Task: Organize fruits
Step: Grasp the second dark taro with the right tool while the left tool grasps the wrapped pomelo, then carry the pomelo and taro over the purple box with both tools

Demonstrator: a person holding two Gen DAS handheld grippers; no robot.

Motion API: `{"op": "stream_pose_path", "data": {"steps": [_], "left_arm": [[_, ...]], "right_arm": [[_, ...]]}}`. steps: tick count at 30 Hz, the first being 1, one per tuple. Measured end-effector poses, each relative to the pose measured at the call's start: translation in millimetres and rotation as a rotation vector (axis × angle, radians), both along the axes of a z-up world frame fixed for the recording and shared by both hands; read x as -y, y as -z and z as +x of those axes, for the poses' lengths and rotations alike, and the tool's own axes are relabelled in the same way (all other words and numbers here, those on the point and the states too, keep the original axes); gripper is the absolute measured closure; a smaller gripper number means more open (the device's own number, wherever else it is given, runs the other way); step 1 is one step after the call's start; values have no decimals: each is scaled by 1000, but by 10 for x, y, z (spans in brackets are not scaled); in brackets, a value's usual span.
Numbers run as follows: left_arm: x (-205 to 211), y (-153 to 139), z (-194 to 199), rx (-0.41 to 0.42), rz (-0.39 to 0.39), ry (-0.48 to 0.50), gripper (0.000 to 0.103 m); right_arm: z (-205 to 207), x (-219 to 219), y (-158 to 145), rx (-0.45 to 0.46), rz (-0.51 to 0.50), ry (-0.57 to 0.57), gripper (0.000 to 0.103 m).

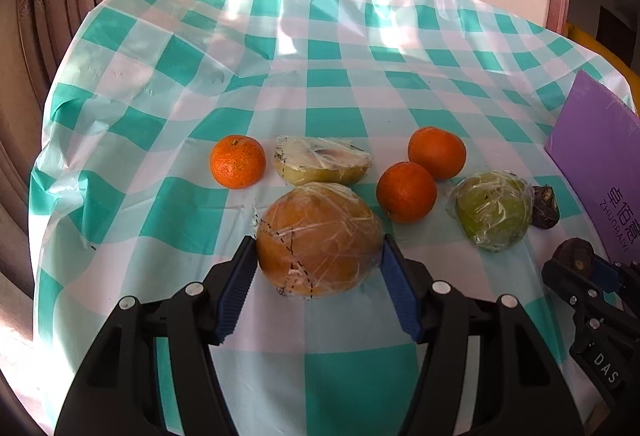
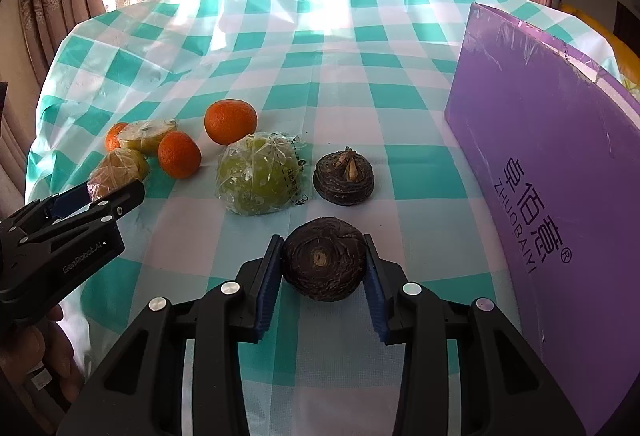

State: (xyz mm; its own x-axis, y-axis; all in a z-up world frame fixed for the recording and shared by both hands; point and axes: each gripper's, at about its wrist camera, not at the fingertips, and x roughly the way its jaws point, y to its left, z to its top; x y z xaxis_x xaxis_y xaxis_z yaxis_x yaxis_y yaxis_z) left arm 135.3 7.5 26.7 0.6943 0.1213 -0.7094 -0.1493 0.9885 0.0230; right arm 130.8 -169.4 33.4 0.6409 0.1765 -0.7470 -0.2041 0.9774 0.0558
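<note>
1. Table: covered by a teal-and-white checked plastic cloth, creased, sunlit at the far side; it bears every item below.

2. Purple box: flat, printed lettering on its face, lying along the right side of the table, well apart from the fruit cluster.

3. Left gripper: black frame, blue pads; its jaws are clamped on the wrapped orange fruit, one pad against each side. A person's hand shows below it in the right wrist view.

4. Right gripper: same build; jaws closed tight on the near dark corm, pads pressing both flanks.

5. Wrapped orange fruit: large, round, in clear film, resting on the cloth at the near edge of the cluster.

6. Wrapped green fruit: round, in clear film with printed dashes, just left of the far dark corm.

7. Wrapped cut fruit: a pale half in film, just behind the wrapped orange fruit.

8. Near dark corm: brown, ringed, stub facing the camera, in the right gripper.

9. Far dark corm: same kind, sprout upward, free on the cloth.

10. Three tangerines: one left of the cut fruit, two touching each other to its right.
</note>
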Motion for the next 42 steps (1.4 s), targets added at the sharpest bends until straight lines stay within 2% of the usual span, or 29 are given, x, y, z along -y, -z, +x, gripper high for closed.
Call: {"op": "stream_pose_path", "data": {"steps": [24, 42], "left_arm": [[213, -350, -289, 75, 35, 33, 41], [646, -994, -404, 204, 68, 112, 41]], "right_arm": [[-217, 144, -308, 75, 78, -5, 66], [-498, 478, -902, 212, 170, 8, 66]]}}
